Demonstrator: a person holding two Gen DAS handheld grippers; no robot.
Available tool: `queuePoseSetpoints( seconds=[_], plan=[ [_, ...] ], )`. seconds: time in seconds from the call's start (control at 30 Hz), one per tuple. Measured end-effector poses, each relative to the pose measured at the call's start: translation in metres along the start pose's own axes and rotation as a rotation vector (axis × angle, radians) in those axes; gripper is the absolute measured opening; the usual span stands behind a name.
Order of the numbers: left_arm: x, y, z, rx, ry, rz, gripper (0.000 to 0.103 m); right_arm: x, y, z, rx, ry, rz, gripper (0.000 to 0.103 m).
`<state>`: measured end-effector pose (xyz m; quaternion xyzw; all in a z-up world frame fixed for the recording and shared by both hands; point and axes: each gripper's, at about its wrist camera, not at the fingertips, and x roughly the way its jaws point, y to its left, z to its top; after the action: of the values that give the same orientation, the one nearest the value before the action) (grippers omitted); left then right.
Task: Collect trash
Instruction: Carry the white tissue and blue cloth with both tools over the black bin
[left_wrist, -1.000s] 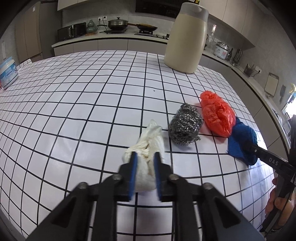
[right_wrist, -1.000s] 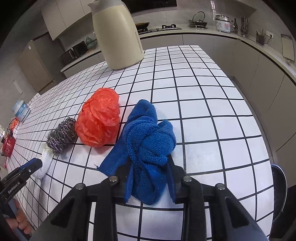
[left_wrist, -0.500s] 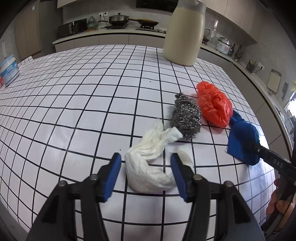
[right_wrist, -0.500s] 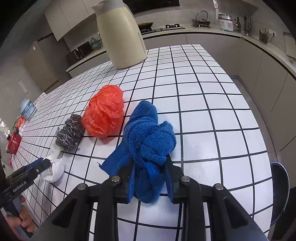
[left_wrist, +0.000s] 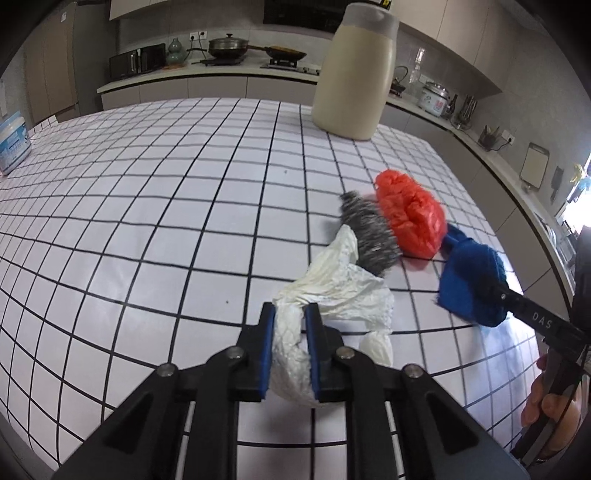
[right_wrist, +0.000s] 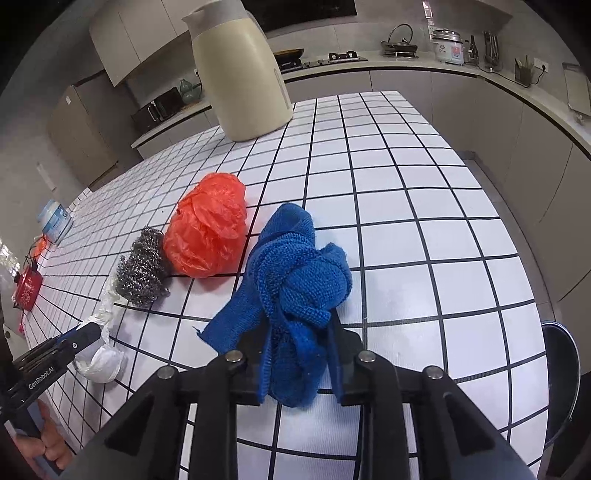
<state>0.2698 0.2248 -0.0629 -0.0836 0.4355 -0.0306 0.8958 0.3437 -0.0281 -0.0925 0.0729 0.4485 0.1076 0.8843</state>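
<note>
My left fingers (left_wrist: 289, 334), spread half a second ago, now pinch the white bag (left_wrist: 332, 291) at lower centre; right fingers (right_wrist: 297, 345) stay clamped on the blue cloth (right_wrist: 295, 269), both ready to lift.

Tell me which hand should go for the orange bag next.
Neither is free: the left gripper is shut on the white bag, the right gripper on the blue cloth. Once emptied, probably the right: the orange bag lies beside its cloth.
</note>
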Motion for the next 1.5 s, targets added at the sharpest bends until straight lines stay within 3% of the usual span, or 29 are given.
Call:
queuePoseSetpoints(
  seconds=[0.23,0.47,0.73,1.03,1.23,1.5],
  plan=[
    [-0.018,-0.039,0.011,0.042,-0.039,-0.062,0.018,-0.028,-0.013,0.002,0.025,-0.048,0.030,0.027],
    [-0.016,-0.108,0.014,0.117,-0.032,-0.154,0.018,-0.076,-0.051,0.002,0.071,-0.117,0.023,0.027],
    [-0.008,-0.210,0.004,0.230,0.000,-0.272,0.018,-0.136,-0.130,-0.016,0.172,-0.173,-0.061,0.027],
    [0.007,-0.332,-0.029,0.360,0.063,-0.387,0.018,-0.186,-0.232,-0.057,0.302,-0.182,-0.186,0.027],
    [0.020,-0.384,-0.052,0.412,0.104,-0.404,0.018,-0.205,-0.287,-0.085,0.348,-0.164,-0.240,0.027],
    [0.042,-0.423,-0.087,0.425,0.150,-0.368,0.018,-0.208,-0.347,-0.117,0.388,-0.114,-0.255,0.027]
  ],
)
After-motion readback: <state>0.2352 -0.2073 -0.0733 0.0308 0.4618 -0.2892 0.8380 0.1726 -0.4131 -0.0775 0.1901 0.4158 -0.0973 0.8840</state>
